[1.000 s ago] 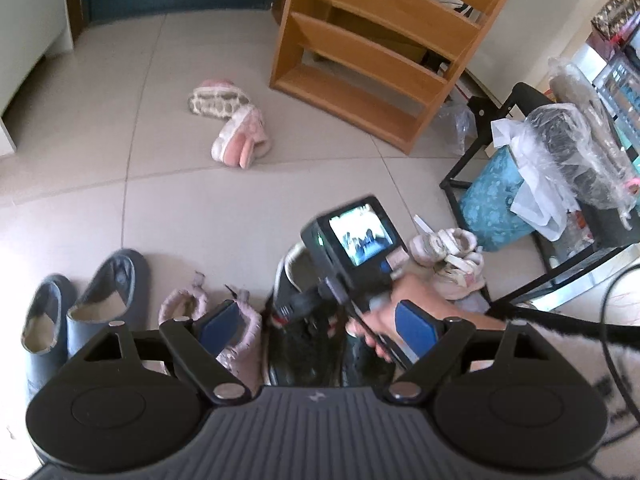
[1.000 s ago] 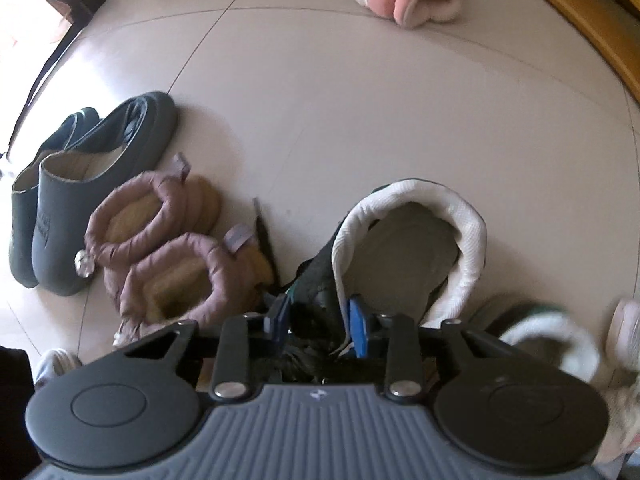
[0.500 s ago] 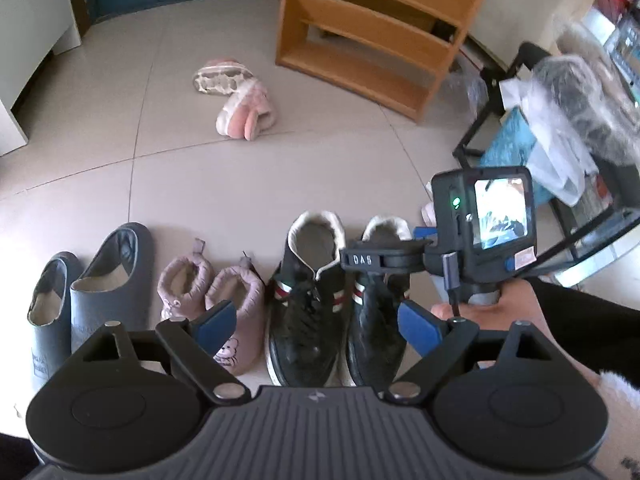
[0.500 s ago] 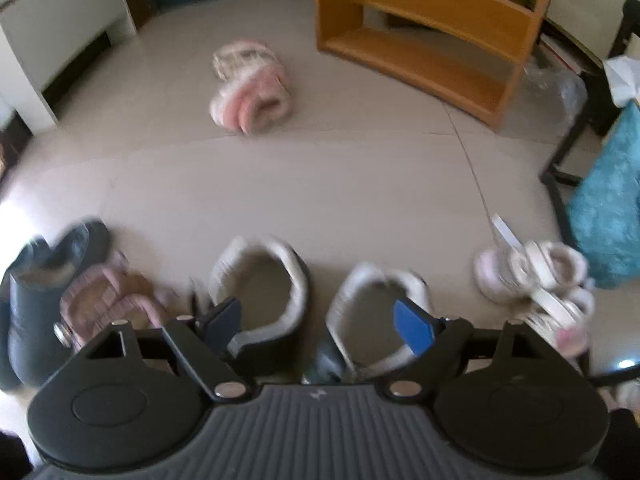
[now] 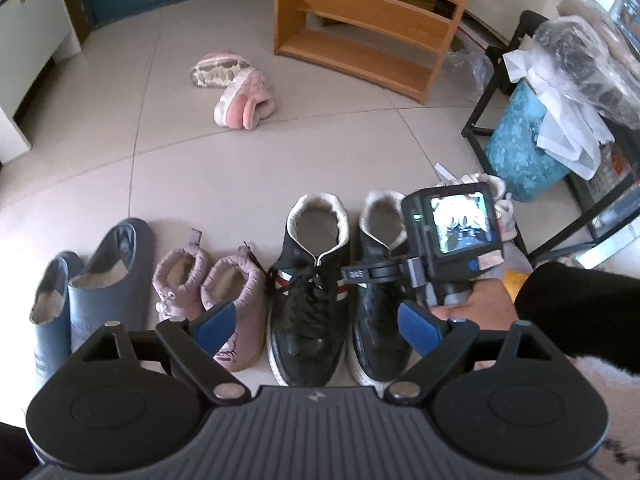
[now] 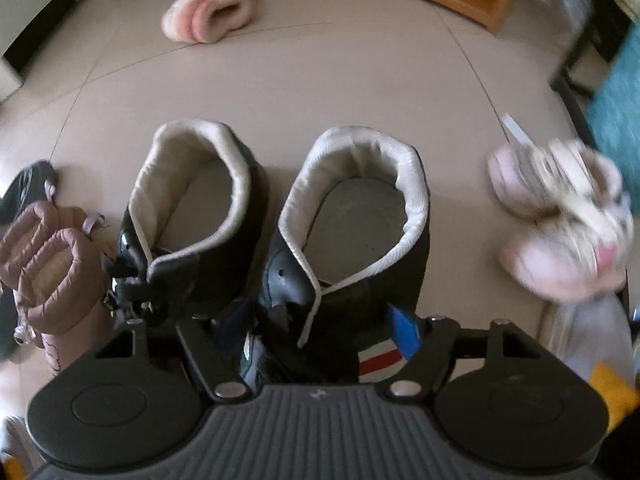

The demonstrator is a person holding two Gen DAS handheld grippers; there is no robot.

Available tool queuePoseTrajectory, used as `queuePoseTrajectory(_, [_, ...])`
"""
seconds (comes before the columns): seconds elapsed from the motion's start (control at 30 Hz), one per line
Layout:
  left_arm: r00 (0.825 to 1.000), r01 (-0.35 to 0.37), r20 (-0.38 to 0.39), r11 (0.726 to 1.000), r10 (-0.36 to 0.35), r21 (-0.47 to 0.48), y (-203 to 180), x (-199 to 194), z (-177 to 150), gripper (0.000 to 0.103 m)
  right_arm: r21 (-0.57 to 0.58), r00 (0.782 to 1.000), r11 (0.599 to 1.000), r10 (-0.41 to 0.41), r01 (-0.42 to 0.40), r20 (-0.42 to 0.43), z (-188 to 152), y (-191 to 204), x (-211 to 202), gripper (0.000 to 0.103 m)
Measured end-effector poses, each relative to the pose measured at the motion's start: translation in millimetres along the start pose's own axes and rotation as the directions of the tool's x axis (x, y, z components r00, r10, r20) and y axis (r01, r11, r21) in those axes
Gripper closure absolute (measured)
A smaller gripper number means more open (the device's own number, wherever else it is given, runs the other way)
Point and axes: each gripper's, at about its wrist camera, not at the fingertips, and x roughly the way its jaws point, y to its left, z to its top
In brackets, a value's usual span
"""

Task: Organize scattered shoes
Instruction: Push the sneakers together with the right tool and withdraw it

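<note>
Beyond black sneakers (image 5: 308, 300), pink slippers (image 5: 244, 104), wooden shelf (image 5: 372, 20)

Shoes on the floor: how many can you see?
10: grey slippers, mauve booties, black sneakers in a row; two pink slippers near the shelf; two pale shoes at right, partly hidden.

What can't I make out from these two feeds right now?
- Small pink-and-cream shoes: motion-blurred in the right wrist view; in the left wrist view the right hand-held gripper's screen covers them.
- Right black sneaker: toe hidden behind the right hand-held gripper.
- Grey slippers: toes hidden by the left hand-held gripper.
</note>
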Motion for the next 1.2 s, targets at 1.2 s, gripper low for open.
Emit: queuePoseTrajectory(1.2, [0.992,-0.12,0.017,0.98,0.124,-0.159,65.9,-13.4,-14.4,0.012,-0.151,0.958,0.963,0.246,-0.224,0.145,35.0,140.5,-6.7,0.025])
